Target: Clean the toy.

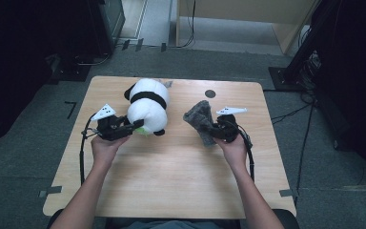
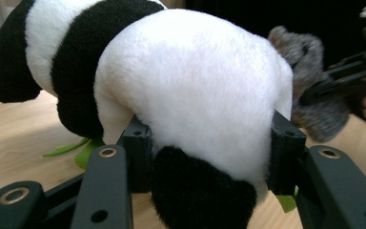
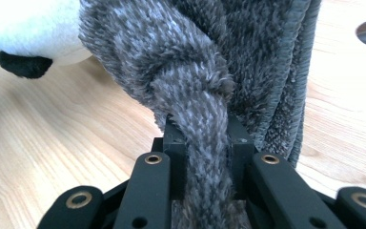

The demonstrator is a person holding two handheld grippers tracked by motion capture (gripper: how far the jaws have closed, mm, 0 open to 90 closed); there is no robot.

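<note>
A black-and-white plush panda (image 1: 147, 105) lies on the wooden table (image 1: 171, 167), left of centre. My left gripper (image 1: 136, 126) is shut on its rump; in the left gripper view both pads press into the white fur of the panda (image 2: 195, 95), and a green leaf (image 2: 83, 151) pokes out beneath. A grey fuzzy cloth (image 1: 200, 119) stands bunched right of centre. My right gripper (image 1: 214, 133) is shut on a twisted fold of the cloth (image 3: 205, 124), which rises between the two jaws in the right gripper view.
A round cable hole (image 1: 210, 93) sits in the table near its far edge. Bare wood lies along the near half of the table. Beyond the far edge are grey floor, dark stands and a cabinet (image 1: 248, 19).
</note>
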